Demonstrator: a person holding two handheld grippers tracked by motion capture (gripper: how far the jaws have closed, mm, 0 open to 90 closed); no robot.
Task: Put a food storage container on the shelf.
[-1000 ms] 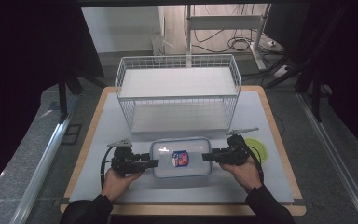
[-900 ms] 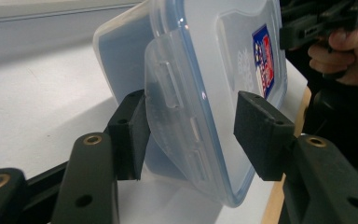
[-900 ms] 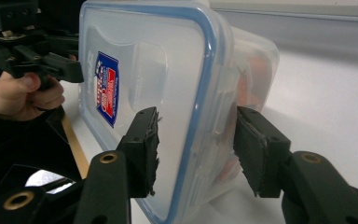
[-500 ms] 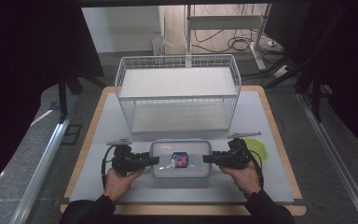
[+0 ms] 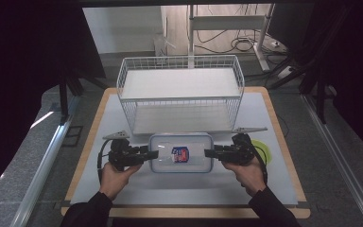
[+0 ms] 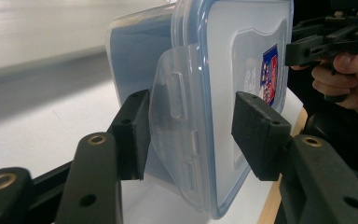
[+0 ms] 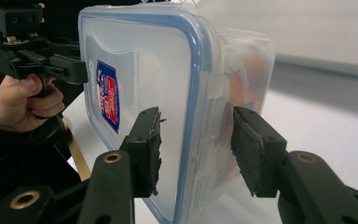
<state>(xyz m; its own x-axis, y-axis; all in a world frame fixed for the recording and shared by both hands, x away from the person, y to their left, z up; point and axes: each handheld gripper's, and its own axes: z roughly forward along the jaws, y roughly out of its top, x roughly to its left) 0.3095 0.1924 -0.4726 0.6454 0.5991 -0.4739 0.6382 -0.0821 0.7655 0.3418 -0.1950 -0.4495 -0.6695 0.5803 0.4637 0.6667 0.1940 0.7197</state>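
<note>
Clear plastic, blue-rimmed lidded box (image 5: 182, 152) lies on the white table (image 5: 274, 189) between my left gripper (image 5: 146, 155) and right gripper (image 5: 210, 152), both jaws open astride its end latches, short of the white wire basket (image 5: 179, 92) beyond. I should close evenly on both ends. My left gripper view shows the latch flap (image 6: 175, 116) standing unclipped, which the high view cannot resolve.

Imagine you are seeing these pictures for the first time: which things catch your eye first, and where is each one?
A clear plastic container with a blue-rimmed lid and a red and blue label lies at the near middle of the white table. The left gripper and right gripper flank its two short ends, with the fingers straddling the side latches. Behind it stands a white wire basket.
</note>
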